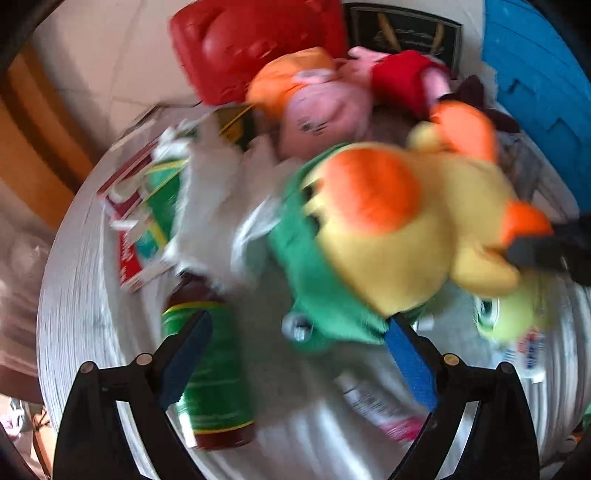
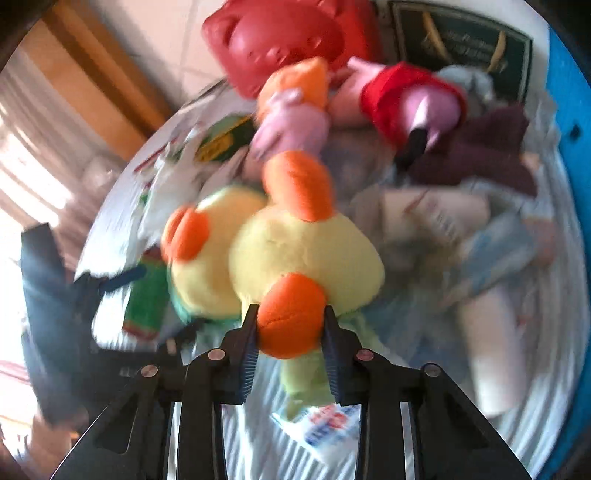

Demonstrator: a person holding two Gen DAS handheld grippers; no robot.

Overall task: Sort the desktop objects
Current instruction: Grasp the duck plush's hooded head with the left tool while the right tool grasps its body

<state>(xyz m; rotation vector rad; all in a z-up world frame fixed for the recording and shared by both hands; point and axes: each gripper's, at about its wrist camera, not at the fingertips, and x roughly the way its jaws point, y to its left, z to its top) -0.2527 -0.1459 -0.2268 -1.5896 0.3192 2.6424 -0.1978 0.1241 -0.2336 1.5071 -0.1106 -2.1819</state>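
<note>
A yellow plush toy [image 1: 417,240] with orange patches and a green garment [image 1: 314,280] lies on the round white table [image 1: 74,295]. My right gripper [image 2: 290,326] is shut on one of its orange feet [image 2: 290,314]; that gripper also shows at the right edge of the left wrist view [image 1: 546,251]. My left gripper [image 1: 299,325] stands open just over the toy's green part, its blue pads touching nothing. Below its left finger lies a green can [image 1: 214,369]. A pink plush [image 1: 325,110] with an orange hat and red dress lies behind.
A red plastic case [image 1: 258,44], a dark framed box [image 1: 406,33] and a blue bin [image 1: 535,92] crowd the far side. Cartons and packets [image 1: 140,221] lie at the left, a maroon cloth [image 2: 480,155] and pale wrapped items [image 2: 491,332] at the right. Both views are blurred.
</note>
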